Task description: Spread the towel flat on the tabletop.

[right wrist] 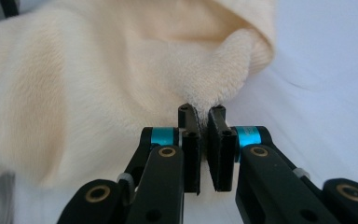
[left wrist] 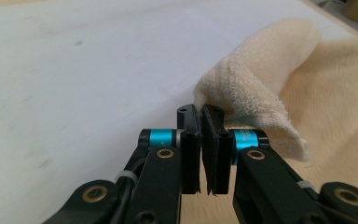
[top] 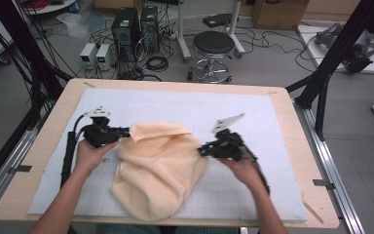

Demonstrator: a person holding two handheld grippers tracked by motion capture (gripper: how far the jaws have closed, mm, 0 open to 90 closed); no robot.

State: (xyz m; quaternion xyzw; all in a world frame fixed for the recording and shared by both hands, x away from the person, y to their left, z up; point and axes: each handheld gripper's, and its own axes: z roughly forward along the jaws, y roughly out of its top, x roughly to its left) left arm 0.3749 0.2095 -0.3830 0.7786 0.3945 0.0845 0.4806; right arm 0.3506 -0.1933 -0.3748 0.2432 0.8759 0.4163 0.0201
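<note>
Cream terry-cloth towel: crumpled on my table, long axis running toward me.
Left gripper: clamped on its far-left corner.
Right gripper: clamped on its right edge.
Relation: cloth hangs between both.

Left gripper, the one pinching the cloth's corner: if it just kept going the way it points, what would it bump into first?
Probably the cream towel itself: the left gripper points across the table into its bunched folds, with the right gripper beyond.
</note>
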